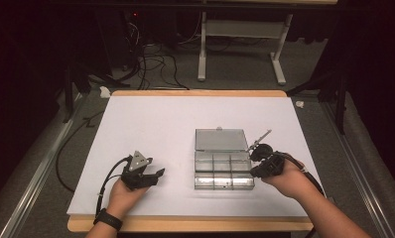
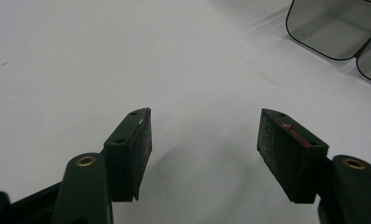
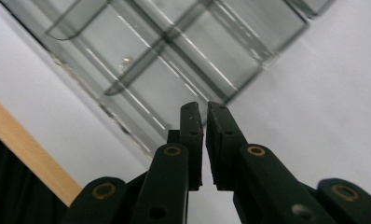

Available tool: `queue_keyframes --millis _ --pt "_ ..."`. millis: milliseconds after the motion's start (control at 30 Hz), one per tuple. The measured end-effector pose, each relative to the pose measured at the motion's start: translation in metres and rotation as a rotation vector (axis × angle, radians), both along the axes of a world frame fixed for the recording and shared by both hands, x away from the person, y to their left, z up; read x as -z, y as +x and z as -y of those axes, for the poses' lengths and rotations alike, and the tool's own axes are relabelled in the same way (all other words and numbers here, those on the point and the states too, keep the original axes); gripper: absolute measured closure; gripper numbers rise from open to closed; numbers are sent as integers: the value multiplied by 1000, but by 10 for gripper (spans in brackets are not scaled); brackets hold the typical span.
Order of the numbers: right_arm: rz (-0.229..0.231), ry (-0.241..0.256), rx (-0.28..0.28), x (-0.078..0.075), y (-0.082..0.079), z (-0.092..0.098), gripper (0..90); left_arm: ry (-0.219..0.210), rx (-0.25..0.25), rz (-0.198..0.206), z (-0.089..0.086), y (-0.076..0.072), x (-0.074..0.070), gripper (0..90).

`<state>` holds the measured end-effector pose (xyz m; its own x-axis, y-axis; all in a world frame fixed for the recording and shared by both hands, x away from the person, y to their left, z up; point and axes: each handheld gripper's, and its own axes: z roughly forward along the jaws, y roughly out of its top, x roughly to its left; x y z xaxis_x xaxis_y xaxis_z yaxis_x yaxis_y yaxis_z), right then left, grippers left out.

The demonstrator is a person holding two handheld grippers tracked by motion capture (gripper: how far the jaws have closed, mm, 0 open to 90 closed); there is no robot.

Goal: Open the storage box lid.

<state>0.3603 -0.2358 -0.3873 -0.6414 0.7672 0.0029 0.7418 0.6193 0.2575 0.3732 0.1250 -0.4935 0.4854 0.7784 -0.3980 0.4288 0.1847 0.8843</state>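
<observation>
A clear plastic compartment box point(image 1: 223, 169) lies right of centre on the white table top, its lid point(image 1: 221, 140) folded back flat behind it. My right gripper point(image 1: 254, 171) is at the box's right side and points at it. In the right gripper view its jaws point(image 3: 205, 109) stand shut with nothing between them, just short of the box point(image 3: 174, 51), whose compartments look empty apart from a small shiny speck point(image 3: 126, 59). My left gripper point(image 1: 157, 175) rests to the left of the box, open and empty point(image 2: 204, 140) over bare table. A corner of the box point(image 2: 335, 28) shows at that view's top right.
The white sheet point(image 1: 161, 124) covers a wooden table whose front edge point(image 1: 185, 225) runs close below both hands. Beyond the far edge are a dark floor with cables point(image 1: 151, 59) and a white table frame point(image 1: 240, 29).
</observation>
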Motion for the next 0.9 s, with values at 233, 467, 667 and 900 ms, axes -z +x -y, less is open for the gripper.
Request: queue_keyframes --millis 233,467,667,900 --pt "14 -19 67 -1 2 21 841 -1 0 0 0 0 0 360" --pt "7 -40 121 9 4 39 793 -1 0 -1 0 0 0 360" --pt "-12 -42 152 18 6 51 734 -4 -2 -3 0 0 0 360" --pt "-56 -36 190 33 8 64 687 -3 0 -3 0 0 0 360"
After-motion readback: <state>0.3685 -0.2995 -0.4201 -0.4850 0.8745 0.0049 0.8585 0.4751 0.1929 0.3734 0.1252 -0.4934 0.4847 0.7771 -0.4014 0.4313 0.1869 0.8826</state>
